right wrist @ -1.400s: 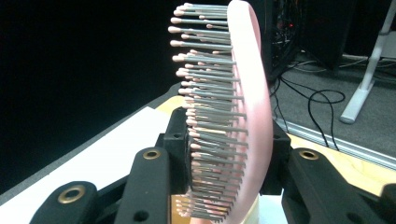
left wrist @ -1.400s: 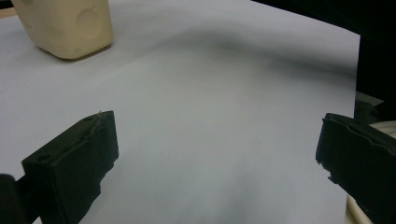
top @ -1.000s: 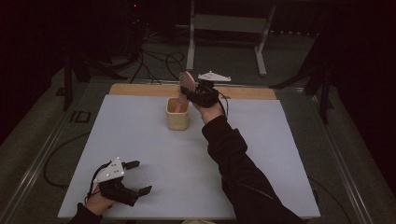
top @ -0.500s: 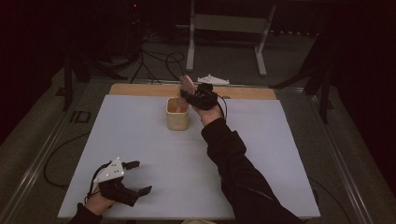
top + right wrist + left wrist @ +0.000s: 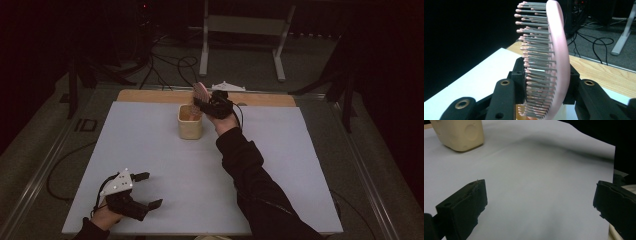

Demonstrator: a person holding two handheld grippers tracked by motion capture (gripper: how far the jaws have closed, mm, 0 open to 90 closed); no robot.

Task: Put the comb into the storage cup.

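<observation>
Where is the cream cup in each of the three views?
High view: cream cup stands at upper centre on the white sheet, just left of the right tongs.
Left gripper view: top left corner.
Right gripper view: a sliver at the bottom edge, behind the pink hairbrush.
Shared landmark: the white sheet.

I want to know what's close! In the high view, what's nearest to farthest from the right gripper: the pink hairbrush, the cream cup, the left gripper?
1. Pink hairbrush, clamped in the right gripper.
2. Cream cup, just beside it, on its left.
3. Left gripper, at the table's near edge.
</observation>
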